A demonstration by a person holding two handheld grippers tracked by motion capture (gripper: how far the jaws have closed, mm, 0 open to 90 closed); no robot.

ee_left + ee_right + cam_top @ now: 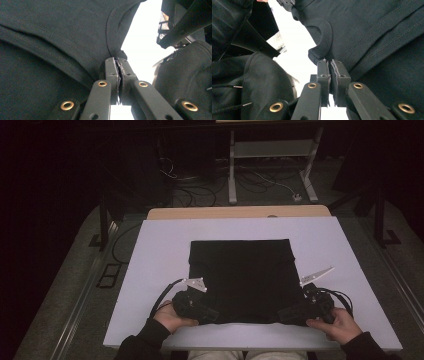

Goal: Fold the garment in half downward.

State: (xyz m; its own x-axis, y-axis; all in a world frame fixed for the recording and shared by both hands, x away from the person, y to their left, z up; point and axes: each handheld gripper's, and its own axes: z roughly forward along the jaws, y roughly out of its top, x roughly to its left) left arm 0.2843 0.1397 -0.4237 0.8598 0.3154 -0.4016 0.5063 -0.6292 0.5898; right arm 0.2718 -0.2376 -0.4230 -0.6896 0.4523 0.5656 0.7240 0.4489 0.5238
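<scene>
A white table (150,270) fills the middle of the room, and a black garment (240,275), folded to a neat square, lies flat near its front edge. The left gripper (212,312) sits at the garment's near left corner and the right gripper (285,314) at its near right corner, each held from below by a hand: left hand (170,317), right hand (340,324). From above, the black jaws merge with the dark cloth. The left gripper view shows more: the left gripper (117,67) has its jaws pinched together on a fold of the garment (62,37), by a stitched hem. Likewise, the right gripper view has the right gripper (330,68) clamped on the garment (374,32) just beside its ribbed collar (324,37).
</scene>
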